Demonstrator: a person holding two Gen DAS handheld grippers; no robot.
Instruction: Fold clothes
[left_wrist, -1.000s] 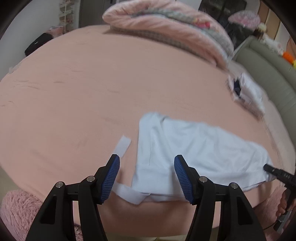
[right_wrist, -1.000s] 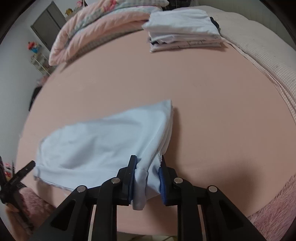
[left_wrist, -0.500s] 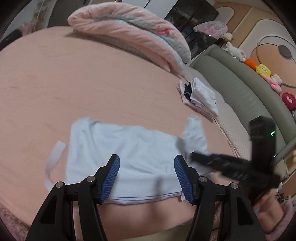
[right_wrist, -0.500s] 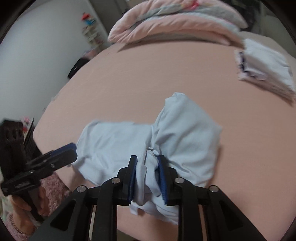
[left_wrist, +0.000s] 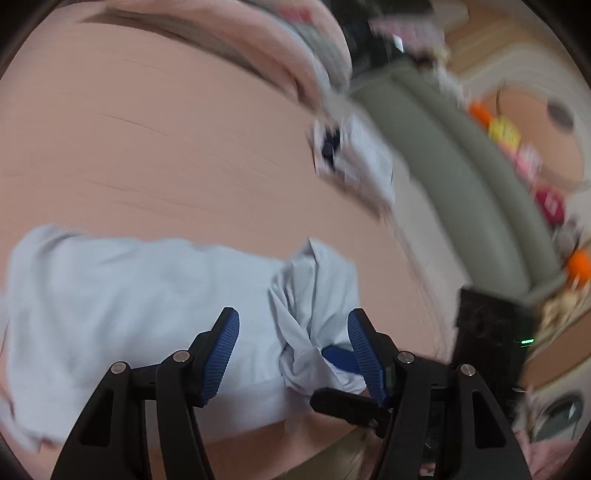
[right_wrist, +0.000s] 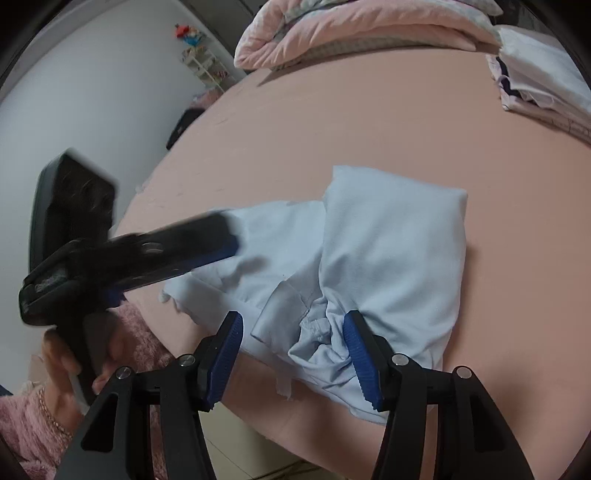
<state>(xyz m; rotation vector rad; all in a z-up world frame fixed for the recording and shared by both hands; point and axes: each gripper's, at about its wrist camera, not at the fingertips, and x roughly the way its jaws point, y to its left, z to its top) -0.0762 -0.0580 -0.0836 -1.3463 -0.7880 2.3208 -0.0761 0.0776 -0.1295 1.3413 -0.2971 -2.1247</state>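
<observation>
A light blue garment (right_wrist: 391, 251) lies on the pink bed (right_wrist: 332, 122) near its front edge, its right part folded over the middle and bunched at the near hem. My right gripper (right_wrist: 291, 360) stands open over that bunched hem, pads on either side of it. In the left wrist view the garment (left_wrist: 129, 295) spreads to the left, and my left gripper (left_wrist: 293, 354) is open above its crumpled right end. The left gripper (right_wrist: 147, 254), blurred, reaches in from the left in a hand (right_wrist: 66, 365). One right-gripper fingertip (left_wrist: 341, 360) shows beside the left gripper's right pad.
A stack of folded clothes (right_wrist: 535, 81) sits at the far right of the bed, also in the left wrist view (left_wrist: 354, 158). A rolled pink quilt (right_wrist: 369, 29) lies at the back. A grey-green padded surround (left_wrist: 461, 184) runs along the right. A fluffy pink sleeve (right_wrist: 22, 424) is low left.
My right gripper carried the garment's end over toward the middle, then opened and let it go. My left gripper swung right over the garment, staying open.
</observation>
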